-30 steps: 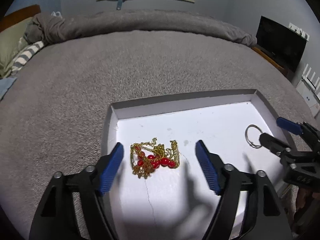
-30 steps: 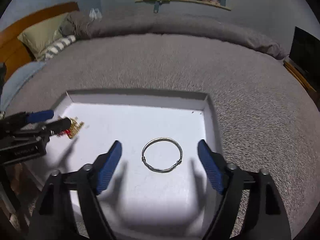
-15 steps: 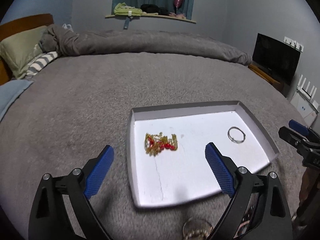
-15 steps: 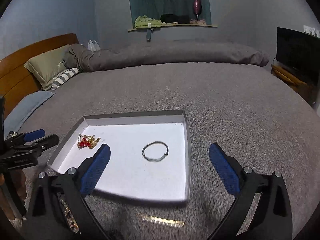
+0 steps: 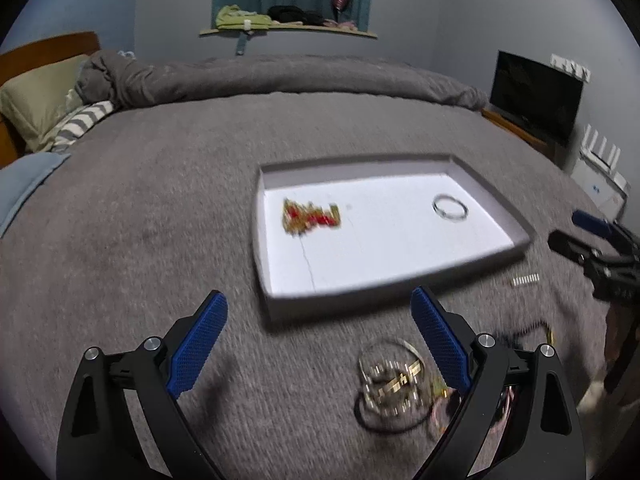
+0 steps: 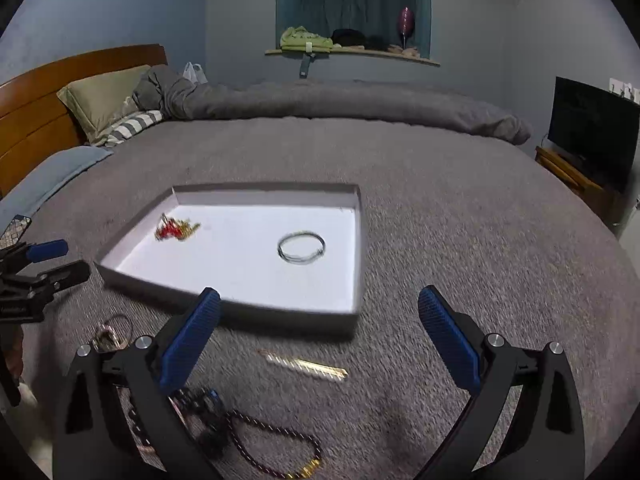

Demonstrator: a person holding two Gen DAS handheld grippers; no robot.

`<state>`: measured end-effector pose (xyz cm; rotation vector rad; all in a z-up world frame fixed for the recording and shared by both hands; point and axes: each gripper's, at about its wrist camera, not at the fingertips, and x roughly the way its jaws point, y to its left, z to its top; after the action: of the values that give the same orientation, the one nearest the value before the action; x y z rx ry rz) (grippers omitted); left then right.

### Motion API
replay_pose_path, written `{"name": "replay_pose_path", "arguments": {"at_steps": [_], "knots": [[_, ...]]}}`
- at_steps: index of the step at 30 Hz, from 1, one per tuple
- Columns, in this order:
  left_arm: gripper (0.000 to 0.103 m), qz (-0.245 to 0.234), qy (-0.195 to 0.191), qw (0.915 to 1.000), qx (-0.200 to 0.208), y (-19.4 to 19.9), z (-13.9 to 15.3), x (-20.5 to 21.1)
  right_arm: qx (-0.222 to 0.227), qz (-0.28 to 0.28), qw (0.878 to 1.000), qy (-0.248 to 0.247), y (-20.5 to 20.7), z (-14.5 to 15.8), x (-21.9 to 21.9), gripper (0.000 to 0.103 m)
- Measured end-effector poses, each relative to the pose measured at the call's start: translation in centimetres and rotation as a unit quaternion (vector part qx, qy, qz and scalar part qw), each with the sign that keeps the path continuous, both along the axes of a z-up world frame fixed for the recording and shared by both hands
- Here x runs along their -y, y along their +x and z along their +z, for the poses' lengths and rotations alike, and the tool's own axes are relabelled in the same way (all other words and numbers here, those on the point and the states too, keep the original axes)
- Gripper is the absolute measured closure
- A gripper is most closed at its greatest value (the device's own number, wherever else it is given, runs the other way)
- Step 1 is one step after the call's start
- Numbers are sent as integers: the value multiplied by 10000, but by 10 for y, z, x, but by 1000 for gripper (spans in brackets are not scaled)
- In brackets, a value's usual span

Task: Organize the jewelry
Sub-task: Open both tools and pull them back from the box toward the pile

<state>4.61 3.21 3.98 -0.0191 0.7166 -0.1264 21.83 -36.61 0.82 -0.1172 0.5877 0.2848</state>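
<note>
A shallow white tray lies on the grey bedspread. Inside it are a gold chain with red beads on the left and a silver bangle on the right. My left gripper stands open and empty, short of the tray's near edge. My right gripper is also open and empty, just before the tray's near right corner. A loose pile of gold and dark jewelry lies on the bedspread by the left gripper's right finger. A gold bar bracelet and a dark bead necklace lie below the tray.
Behind the tray, the bedspread runs back to a rolled duvet and pillows by a wooden headboard. A television on a low stand is at the right. Each gripper shows at the edge of the other's view.
Both grippers have pulled back from over the tray and opened wider. The chain and bangle stay in the tray, and the loose jewelry in front of it has come into view.
</note>
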Motion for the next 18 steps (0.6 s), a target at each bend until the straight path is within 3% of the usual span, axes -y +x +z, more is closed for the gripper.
{"name": "replay_pose_path", "arguments": {"at_steps": [7, 18], "knots": [[8, -371, 84, 9989, -260, -14, -20, 14, -377, -13, 9993, 62, -7, -22, 18, 5], [8, -670, 233, 9960, -549, -11, -41, 28, -638, 253, 9974, -229, -1, -45, 0, 9]]}}
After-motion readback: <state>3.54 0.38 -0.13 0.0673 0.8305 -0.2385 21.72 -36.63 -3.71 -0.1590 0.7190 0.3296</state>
